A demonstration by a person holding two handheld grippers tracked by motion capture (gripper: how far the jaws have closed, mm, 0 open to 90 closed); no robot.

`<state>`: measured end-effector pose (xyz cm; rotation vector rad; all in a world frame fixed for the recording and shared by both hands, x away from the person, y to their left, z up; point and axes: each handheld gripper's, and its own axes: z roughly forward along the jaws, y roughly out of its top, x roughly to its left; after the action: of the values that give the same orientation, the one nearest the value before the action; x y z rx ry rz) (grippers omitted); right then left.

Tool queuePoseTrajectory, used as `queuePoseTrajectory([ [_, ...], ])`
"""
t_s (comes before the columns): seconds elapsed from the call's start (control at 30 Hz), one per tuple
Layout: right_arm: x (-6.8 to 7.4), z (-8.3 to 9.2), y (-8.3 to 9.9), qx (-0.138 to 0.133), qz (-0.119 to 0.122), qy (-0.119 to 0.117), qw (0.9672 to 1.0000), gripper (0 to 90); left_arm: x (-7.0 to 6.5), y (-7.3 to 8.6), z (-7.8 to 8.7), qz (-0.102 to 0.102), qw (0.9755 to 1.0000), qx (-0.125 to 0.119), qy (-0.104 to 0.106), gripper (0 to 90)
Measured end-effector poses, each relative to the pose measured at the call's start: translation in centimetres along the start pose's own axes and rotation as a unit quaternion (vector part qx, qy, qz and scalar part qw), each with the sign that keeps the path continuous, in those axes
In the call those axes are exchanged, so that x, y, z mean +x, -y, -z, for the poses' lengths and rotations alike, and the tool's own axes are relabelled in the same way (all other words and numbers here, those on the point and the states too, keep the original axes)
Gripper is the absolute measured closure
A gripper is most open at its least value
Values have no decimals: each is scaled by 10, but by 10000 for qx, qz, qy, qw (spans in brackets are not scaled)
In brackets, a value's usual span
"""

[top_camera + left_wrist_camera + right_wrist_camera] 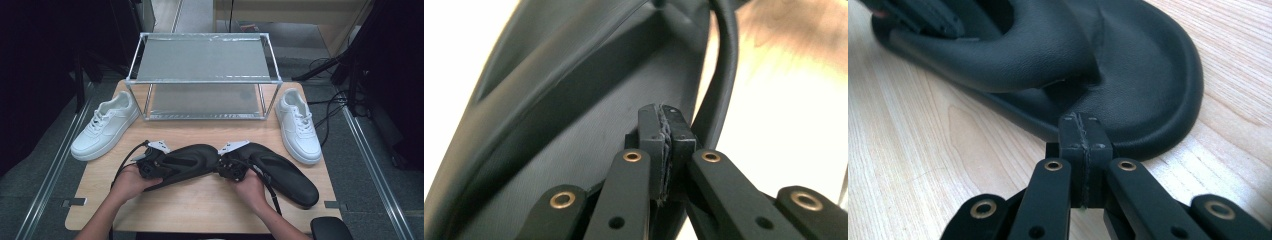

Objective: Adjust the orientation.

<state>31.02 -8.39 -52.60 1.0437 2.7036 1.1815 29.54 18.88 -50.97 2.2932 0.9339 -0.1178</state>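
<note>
Two black sandals lie side by side on the wooden table (195, 205). My left gripper (162, 165) sits at the left end of the left sandal (195, 157). In the left gripper view its jaws (666, 132) are shut, pads pressed together over the sandal's dark footbed (574, 125), and nothing shows between them. My right gripper (247, 167) sits at the near end of the right sandal (287, 175). Its jaws (1083, 137) are shut too, their tips right against the rim of that sandal's sole (1128, 75). A hand holds each gripper.
A white sneaker (102, 127) lies at the table's left edge and another (299, 125) at the right. A two-level metal rack (202, 75) stands at the back centre. Cables trail from both grippers (272, 195). Bare wood lies between the rack and the sandals.
</note>
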Motion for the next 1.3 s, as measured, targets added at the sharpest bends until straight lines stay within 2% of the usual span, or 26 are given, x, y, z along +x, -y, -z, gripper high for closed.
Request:
queuePoseTrajectory([
  [0.03,0,0,0,-33,18,45,10000,900,-2,-1,-3,-16,9999,33,132,891],
  [0.13,-1,0,0,-50,56,83,9999,900,-6,-1,-6,-34,9998,35,209,893],
  [0.2,-4,0,0,-72,-18,50,10000,900,-7,-2,-6,-74,9998,39,203,889],
  [0.3,-3,1,0,-80,-38,86,9999,900,-4,-2,0,-66,9998,-33,170,878],
  [0.37,-1,4,-1,-135,8,39,9999,900,2,-2,13,30,9996,-244,171,879],
  [0.47,4,6,-1,-192,37,-45,9998,900,11,1,30,125,9988,-471,-21,881],
  [0.57,9,8,-2,-213,84,-88,9997,900,22,6,43,218,9979,-548,-270,882],
  [0.63,15,8,-2,-247,138,-152,9995,900,29,9,46,259,9974,-518,-440,882],
  [0.73,27,5,0,-287,252,-264,9989,900,38,13,46,354,9967,-484,-547,882],
  [0.8,29,4,1,-282,267,-279,9989,900,43,14,45,379,9964,-450,-606,882],
  [0.93,43,-1,3,-290,372,-398,9981,900,52,18,41,344,9957,-375,-777,874],
  [1.1,61,-7,3,-316,626,-499,9963,900,63,24,37,436,9958,-281,-756,878],
  [1.2,64,-10,1,-357,648,-535,9958,900,65,24,33,481,9961,-238,-701,877],
  [1.3,64,-15,-4,-369,651,-558,9956,900,62,23,29,418,9966,-137,-703,875],
])
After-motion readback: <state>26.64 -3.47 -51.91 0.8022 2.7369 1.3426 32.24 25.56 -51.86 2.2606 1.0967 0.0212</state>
